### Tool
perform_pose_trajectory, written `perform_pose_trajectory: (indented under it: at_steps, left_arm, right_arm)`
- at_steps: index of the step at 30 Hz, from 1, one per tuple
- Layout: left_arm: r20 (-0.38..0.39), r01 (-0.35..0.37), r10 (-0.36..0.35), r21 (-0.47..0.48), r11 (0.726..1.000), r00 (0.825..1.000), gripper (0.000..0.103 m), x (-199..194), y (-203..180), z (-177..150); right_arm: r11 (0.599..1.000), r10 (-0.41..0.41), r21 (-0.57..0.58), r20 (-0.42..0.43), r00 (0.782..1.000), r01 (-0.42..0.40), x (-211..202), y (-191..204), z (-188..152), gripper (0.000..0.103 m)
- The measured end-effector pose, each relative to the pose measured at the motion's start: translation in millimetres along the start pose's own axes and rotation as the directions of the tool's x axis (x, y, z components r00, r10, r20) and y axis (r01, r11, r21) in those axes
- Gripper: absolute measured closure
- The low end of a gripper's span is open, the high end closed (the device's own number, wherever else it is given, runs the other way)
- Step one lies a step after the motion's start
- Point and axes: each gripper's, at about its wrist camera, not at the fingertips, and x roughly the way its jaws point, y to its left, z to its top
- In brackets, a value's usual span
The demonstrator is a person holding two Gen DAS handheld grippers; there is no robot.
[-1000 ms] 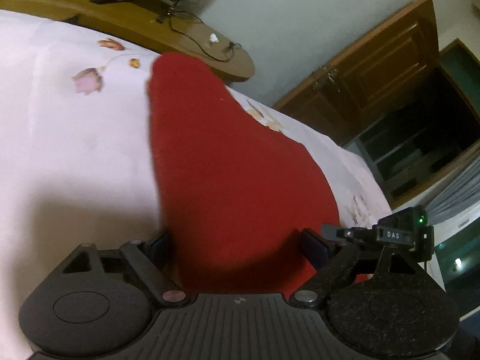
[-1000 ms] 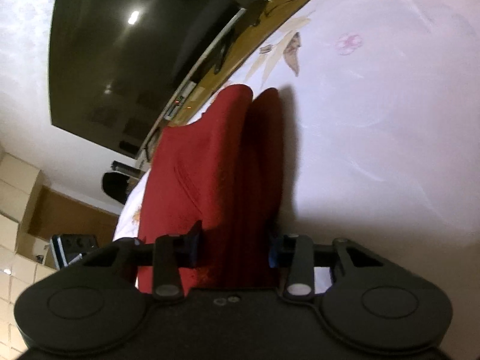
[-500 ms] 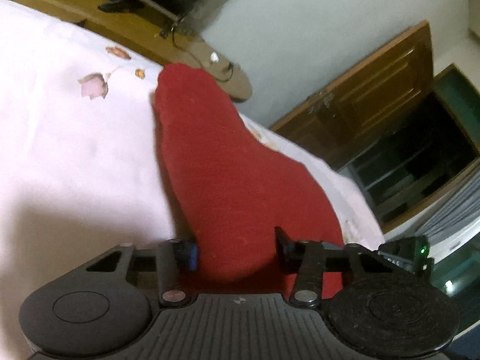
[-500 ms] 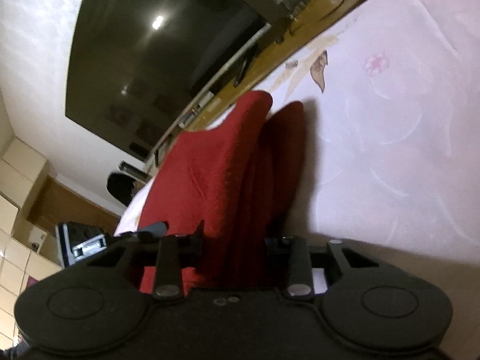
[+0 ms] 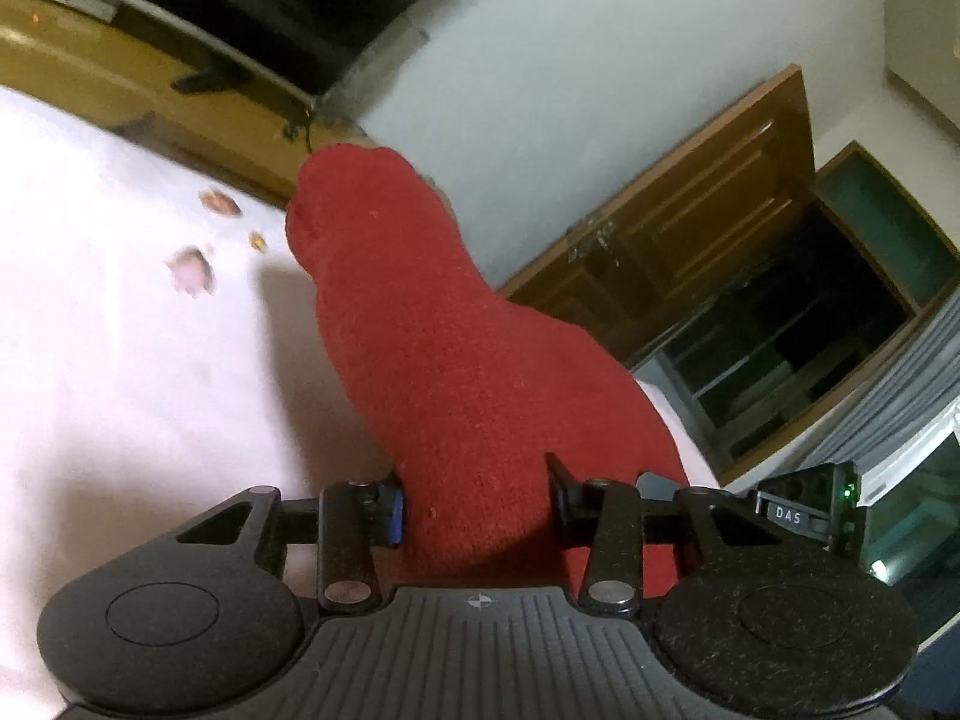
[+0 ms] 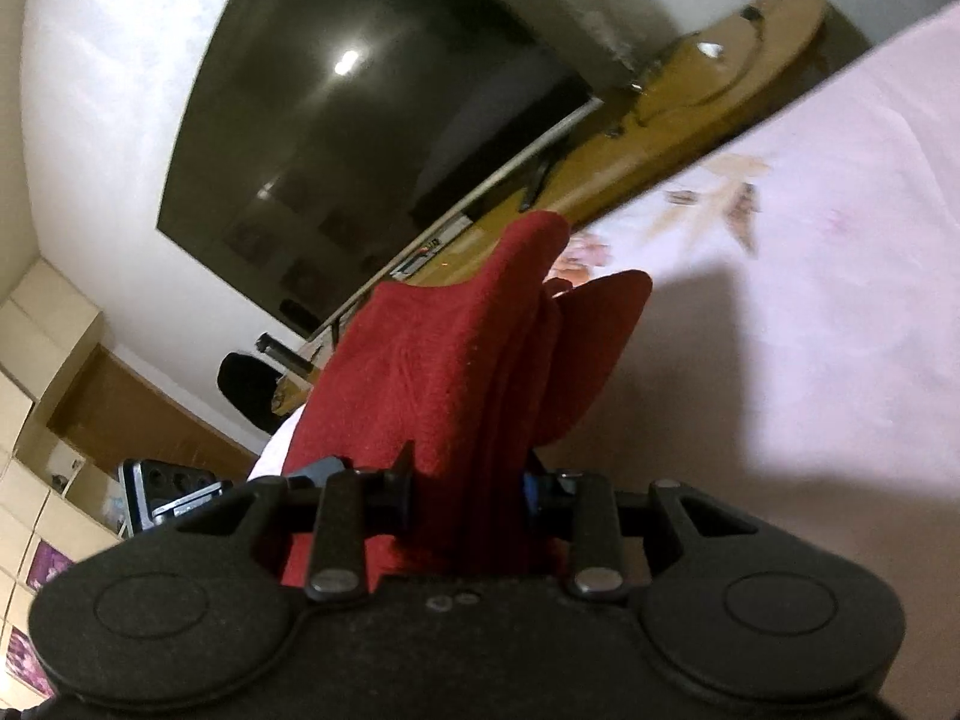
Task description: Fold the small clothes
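A small red knitted garment (image 5: 444, 354) is lifted off the pale pink flowered bedsheet (image 5: 108, 360). My left gripper (image 5: 474, 510) is shut on its near edge, and the cloth stands up in front of it. In the right wrist view the same red garment (image 6: 456, 372) rises bunched in folds, with a flap hanging to the right. My right gripper (image 6: 468, 495) is shut on its other near edge. The other gripper shows at the side of each view, to the right (image 5: 810, 510) in the left one and to the left (image 6: 168, 486) in the right one.
A wooden TV bench (image 6: 690, 114) with a large dark television (image 6: 360, 120) stands beyond the bed's far edge. A wooden door (image 5: 690, 228) and a dark glass cabinet (image 5: 810, 330) are to the right. Pale cupboards (image 6: 36, 360) are on the left.
The left gripper's jaws closed on the garment's edge. Both grippers have lifted it higher off the sheet, so the cloth now stands more upright and more of the room shows behind it.
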Motion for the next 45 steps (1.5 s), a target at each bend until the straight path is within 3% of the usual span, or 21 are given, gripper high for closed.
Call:
perform_pose_trajectory:
  at_steps: [7, 16, 19, 20, 22, 25, 28, 31, 32, 34, 36, 39, 40, 41, 42, 43, 45]
  left_arm:
    - [0.046, -0.073, 0.073, -0.01, 0.997, 0.996, 0.061, -94, 33, 9]
    - [0.086, -0.19, 0.202, -0.129, 0.973, 0.975, 0.061, -225, 113, -12]
    - [0.054, -0.254, 0.27, -0.206, 0.945, 0.961, 0.061, -249, 153, -34]
    - [0.036, -0.279, 0.294, -0.228, 0.933, 0.955, 0.056, -251, 165, -42]
    - [0.091, -0.219, 0.254, -0.288, 0.932, 0.963, 0.051, -260, 183, -59]
    - [0.126, -0.235, 0.28, -0.286, 0.929, 0.952, 0.045, -266, 177, -63]
    - [0.166, -0.311, 0.361, -0.266, 0.913, 0.918, 0.043, -278, 158, -68]
    - [0.255, -0.428, 0.467, -0.194, 0.883, 0.847, 0.041, -300, 136, -64]
    - [0.27, -0.452, 0.481, -0.163, 0.877, 0.834, 0.041, -301, 132, -57]
    - [0.287, -0.492, 0.498, -0.098, 0.865, 0.818, 0.041, -295, 123, -42]
    - [0.279, -0.516, 0.5, -0.02, 0.857, 0.82, 0.041, -280, 115, -26]
    - [0.219, -0.584, 0.562, 0.05, 0.81, 0.798, 0.042, -249, 112, -15]
    - [0.171, -0.617, 0.601, 0.059, 0.785, 0.781, 0.041, -237, 117, -12]
    - [0.125, -0.625, 0.615, 0.063, 0.778, 0.778, 0.041, -229, 125, -12]
    - [0.122, -0.614, 0.606, 0.043, 0.788, 0.786, 0.036, -223, 131, -13]
    - [0.124, -0.613, 0.606, 0.025, 0.79, 0.786, 0.032, -220, 135, -13]
    - [0.13, -0.61, 0.603, 0.014, 0.792, 0.787, 0.032, -220, 133, -10]
  right_arm:
    - [0.998, 0.044, -0.044, -0.056, 0.997, -0.046, 52, 57, -15, 0.072]
    - [0.986, 0.156, -0.022, -0.183, 0.971, -0.163, 169, 123, -64, 0.072]
    - [0.984, 0.17, -0.001, -0.249, 0.953, -0.176, 211, 131, -84, 0.072]
    - [0.987, 0.155, -0.003, -0.28, 0.948, -0.162, 226, 130, -93, 0.072]
    - [0.997, 0.08, 0.013, -0.34, 0.937, -0.081, 253, 119, -113, 0.069]
    - [0.983, 0.149, 0.152, -0.304, 0.941, -0.106, 257, 95, -117, 0.068]
    - [0.994, 0.087, 0.092, -0.311, 0.946, -0.062, 250, 107, -116, 0.062]
    - [0.999, 0.002, -0.045, -0.223, 0.975, -0.012, 228, 132, -102, 0.065]
    - [0.996, -0.018, -0.094, -0.195, 0.981, -0.001, 224, 141, -98, 0.065]
    - [0.98, -0.05, -0.199, -0.157, 0.986, 0.018, 226, 163, -92, 0.067]
    - [0.952, -0.082, -0.302, -0.138, 0.987, 0.037, 234, 181, -92, 0.068]
    - [0.895, -0.142, -0.44, -0.128, 0.982, 0.072, 256, 205, -107, 0.075]
    - [0.867, -0.182, -0.489, -0.123, 0.976, 0.1, 265, 212, -114, 0.082]
    - [0.828, -0.248, -0.542, -0.124, 0.961, 0.144, 279, 213, -121, 0.088]
    - [0.782, -0.334, -0.589, -0.117, 0.935, 0.206, 287, 211, -128, 0.097]
    - [0.749, -0.387, -0.613, -0.1, 0.917, 0.249, 294, 204, -132, 0.099]
    - [0.767, -0.399, -0.576, -0.083, 0.913, 0.283, 291, 195, -129, 0.103]
